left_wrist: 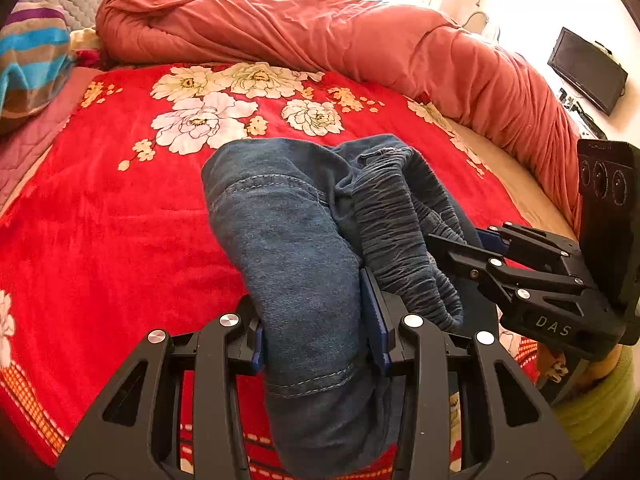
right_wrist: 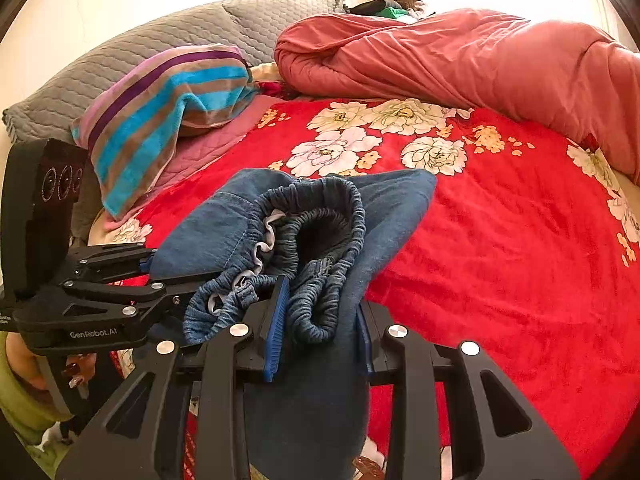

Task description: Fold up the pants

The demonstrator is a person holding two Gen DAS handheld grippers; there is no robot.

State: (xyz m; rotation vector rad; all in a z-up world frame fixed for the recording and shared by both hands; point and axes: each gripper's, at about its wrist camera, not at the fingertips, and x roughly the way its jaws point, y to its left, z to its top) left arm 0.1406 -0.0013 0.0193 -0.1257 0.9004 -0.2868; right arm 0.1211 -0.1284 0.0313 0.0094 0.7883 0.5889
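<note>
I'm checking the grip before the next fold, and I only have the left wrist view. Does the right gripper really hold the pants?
Observer: Yes. The right gripper is shut on the pants, clamping the elastic waistband.
Operator: Anything showing inside the waistband?
Observer: A white inner lining shows at the gathered edge.
Operator: What lies behind the striped towel?
Observer: Behind the striped towel sits a grey quilted pillow at the head of the bed.

Right gripper [right_wrist: 320, 324] clamped on bunched blue pants [right_wrist: 304, 224], elastic waistband up, above red flowered blanket [right_wrist: 500, 240]. Left gripper [right_wrist: 160, 268] gripping pants from left. Striped towel [right_wrist: 160, 120] behind.
</note>
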